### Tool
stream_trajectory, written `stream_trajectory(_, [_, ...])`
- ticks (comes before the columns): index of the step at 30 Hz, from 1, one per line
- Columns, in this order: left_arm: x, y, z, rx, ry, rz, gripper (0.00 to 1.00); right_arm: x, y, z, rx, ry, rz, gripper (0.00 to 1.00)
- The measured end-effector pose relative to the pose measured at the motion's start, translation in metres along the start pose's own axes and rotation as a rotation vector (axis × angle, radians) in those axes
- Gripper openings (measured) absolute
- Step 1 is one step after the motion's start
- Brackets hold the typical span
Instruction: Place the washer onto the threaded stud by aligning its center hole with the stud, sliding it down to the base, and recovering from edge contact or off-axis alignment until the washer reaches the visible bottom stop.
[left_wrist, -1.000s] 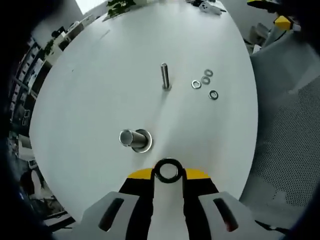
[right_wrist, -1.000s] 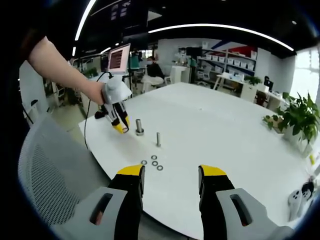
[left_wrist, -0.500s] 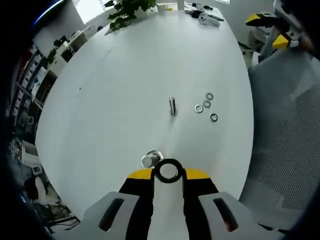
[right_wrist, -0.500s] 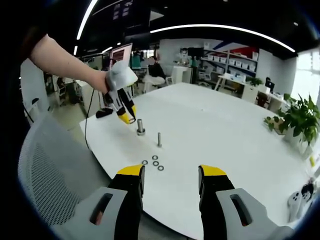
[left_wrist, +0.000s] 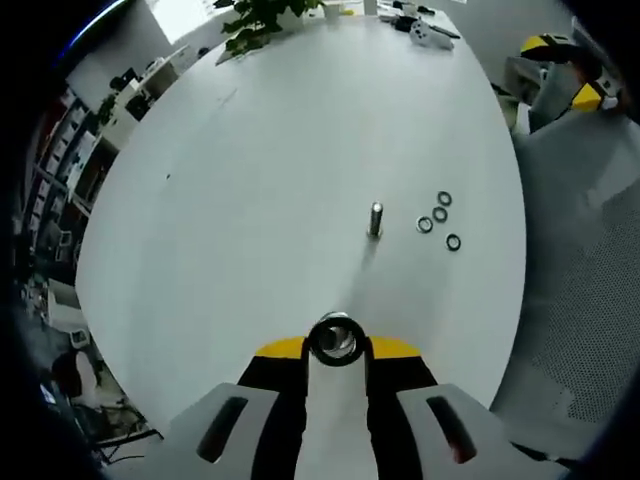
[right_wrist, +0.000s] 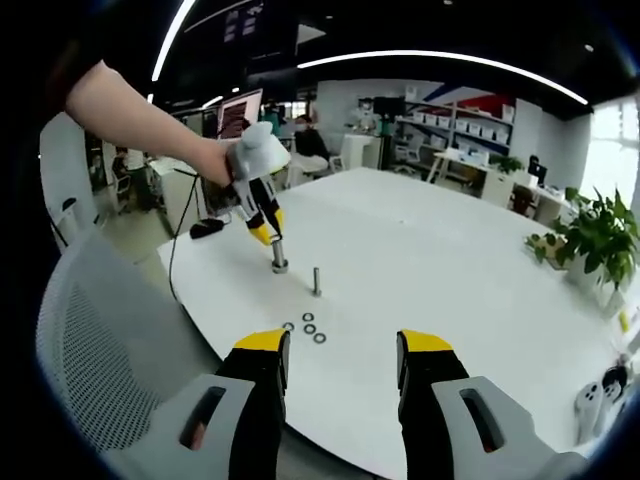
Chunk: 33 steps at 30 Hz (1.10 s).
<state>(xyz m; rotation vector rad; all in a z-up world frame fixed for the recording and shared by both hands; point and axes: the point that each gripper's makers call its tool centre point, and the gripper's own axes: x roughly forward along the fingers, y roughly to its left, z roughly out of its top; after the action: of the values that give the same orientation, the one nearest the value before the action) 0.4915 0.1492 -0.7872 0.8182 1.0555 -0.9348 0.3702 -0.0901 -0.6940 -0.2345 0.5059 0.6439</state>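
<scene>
My left gripper (left_wrist: 336, 346) is shut on a steel washer (left_wrist: 313, 340), held flat between its yellow tips. A silvery stud top shows through the washer's hole. In the right gripper view the left gripper (right_wrist: 264, 228), held by a person's hand, hangs just above the thick threaded stud (right_wrist: 279, 255) on the white table (right_wrist: 450, 260). Whether the washer touches the stud is unclear. My right gripper (right_wrist: 340, 362) stands open over the table's near edge, with nothing between its jaws.
A thin stud (left_wrist: 375, 218) (right_wrist: 316, 281) stands beside several loose washers (left_wrist: 439, 216) (right_wrist: 306, 327). A mesh chair back (right_wrist: 90, 340) is left of the table edge. Potted plants (right_wrist: 590, 235) and small devices sit at the far side.
The left gripper with the washer has moved over the thick stud, which slid from ahead of the jaws to under the washer's hole. The right gripper stayed still.
</scene>
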Motion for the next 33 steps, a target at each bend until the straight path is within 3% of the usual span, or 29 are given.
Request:
stream_trajectory(8, [0.005,0.0,-0.004,0.014,0.052,-0.004,0.19,-0.001,-0.002,0.001,0.007,-0.006,-0.008,0.45])
stream_trajectory(33, [0.04,-0.004,-0.016,-0.013,0.104,-0.032,0.19,0.0,-0.002,-0.002,0.003,0.01,-0.013,0.45])
